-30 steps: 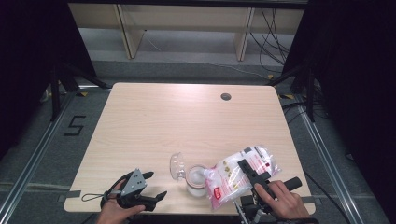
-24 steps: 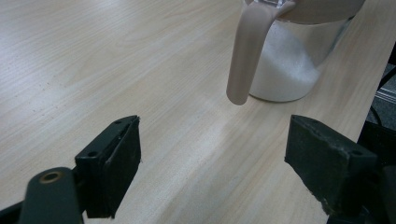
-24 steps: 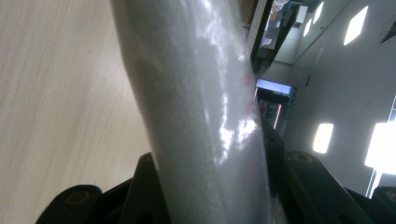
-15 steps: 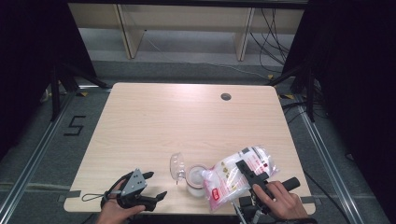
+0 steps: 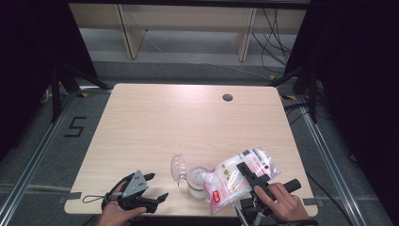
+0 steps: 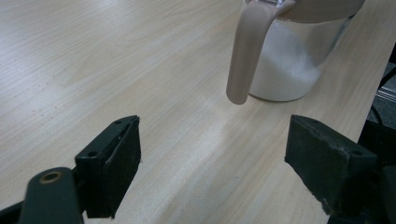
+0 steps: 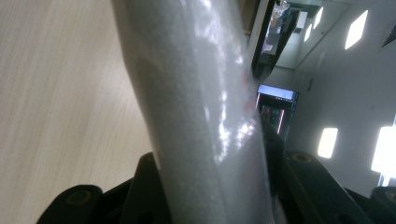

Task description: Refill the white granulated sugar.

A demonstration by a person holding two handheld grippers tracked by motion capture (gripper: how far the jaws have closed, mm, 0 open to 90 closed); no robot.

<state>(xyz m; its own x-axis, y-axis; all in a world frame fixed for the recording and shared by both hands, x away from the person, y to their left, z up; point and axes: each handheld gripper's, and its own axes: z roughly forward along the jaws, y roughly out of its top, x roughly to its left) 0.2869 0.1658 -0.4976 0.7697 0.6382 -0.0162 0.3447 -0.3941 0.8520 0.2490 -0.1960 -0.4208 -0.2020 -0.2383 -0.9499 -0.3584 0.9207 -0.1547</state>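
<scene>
A clear plastic bag of white powder (image 5: 235, 176) with a red-and-white label lies tilted at the table's front right, its low end over a glass jar (image 5: 197, 181). My right gripper (image 5: 248, 170) is shut on the bag; in the right gripper view the bag (image 7: 201, 107) rises between the two black jaws of the right gripper (image 7: 210, 191). The jar holds white powder (image 6: 289, 70), and its clear lid (image 5: 178, 167) hangs open to the left. A beige strap (image 6: 245, 51) hangs from the jar's rim. My left gripper (image 5: 157, 186) rests open at the front left, left of the jar, with nothing held in it (image 6: 212, 158).
The light wooden table (image 5: 164, 122) has a round cable hole (image 5: 227, 97) at the back right. Wooden shelving (image 5: 188, 28) stands beyond the far edge, with cables (image 5: 277, 33) on the floor to the right. A black stand (image 5: 61, 84) is off the left side.
</scene>
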